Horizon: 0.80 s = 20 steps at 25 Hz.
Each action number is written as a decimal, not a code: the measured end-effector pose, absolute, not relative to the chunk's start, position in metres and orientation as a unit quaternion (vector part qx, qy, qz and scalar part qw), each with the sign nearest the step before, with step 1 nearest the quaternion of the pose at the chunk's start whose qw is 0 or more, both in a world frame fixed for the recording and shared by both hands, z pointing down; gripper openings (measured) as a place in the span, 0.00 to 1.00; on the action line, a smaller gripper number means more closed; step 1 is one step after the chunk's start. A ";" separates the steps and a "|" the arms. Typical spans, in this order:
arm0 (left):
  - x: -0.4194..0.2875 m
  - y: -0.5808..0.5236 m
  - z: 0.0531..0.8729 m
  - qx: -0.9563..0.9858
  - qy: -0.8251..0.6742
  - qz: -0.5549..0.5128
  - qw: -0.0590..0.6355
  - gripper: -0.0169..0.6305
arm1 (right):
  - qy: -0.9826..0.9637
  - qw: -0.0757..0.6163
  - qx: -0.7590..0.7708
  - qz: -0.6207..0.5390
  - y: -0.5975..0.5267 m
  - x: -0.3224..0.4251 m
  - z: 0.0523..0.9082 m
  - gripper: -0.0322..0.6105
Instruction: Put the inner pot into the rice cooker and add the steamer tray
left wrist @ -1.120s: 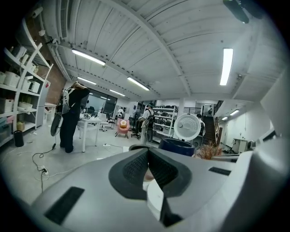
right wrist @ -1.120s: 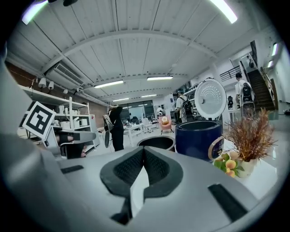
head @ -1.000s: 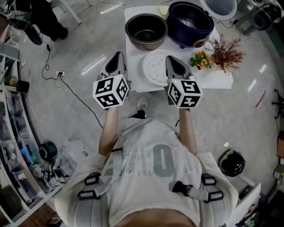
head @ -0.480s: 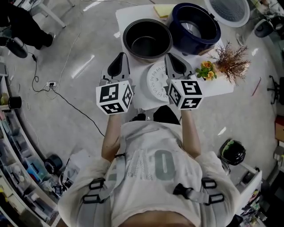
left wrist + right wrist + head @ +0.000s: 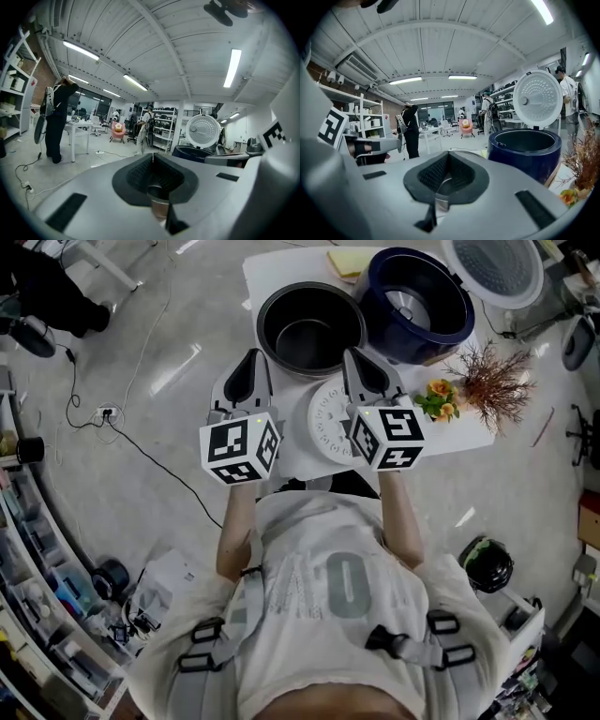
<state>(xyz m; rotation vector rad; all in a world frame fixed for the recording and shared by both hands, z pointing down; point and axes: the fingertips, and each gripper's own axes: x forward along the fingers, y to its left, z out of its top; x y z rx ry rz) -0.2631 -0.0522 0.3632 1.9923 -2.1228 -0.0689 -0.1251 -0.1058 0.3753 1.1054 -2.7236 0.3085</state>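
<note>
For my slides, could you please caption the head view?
Left gripper and right gripper, jaws shut, point toward the inner pot beside the open rice cooker.

White table point(image 5: 270, 276), upper centre of frame.
On it: inner pot point(image 5: 311, 329), blue rice cooker point(image 5: 417, 296), white steamer tray point(image 5: 328, 418), yellow pad point(image 5: 345, 261), dried flower sprig point(image 5: 478, 381).

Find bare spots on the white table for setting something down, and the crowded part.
Free: the table's far-left corner, between inner pot and yellow cloth; near-right strip by the flowers. Crowded: centre, with steamer tray and rice cooker.
</note>
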 end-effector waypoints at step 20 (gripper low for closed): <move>-0.250 -0.073 0.351 0.664 -0.733 -0.082 0.124 0.31 | -0.931 0.035 0.301 0.205 -0.148 -0.100 0.373 0.51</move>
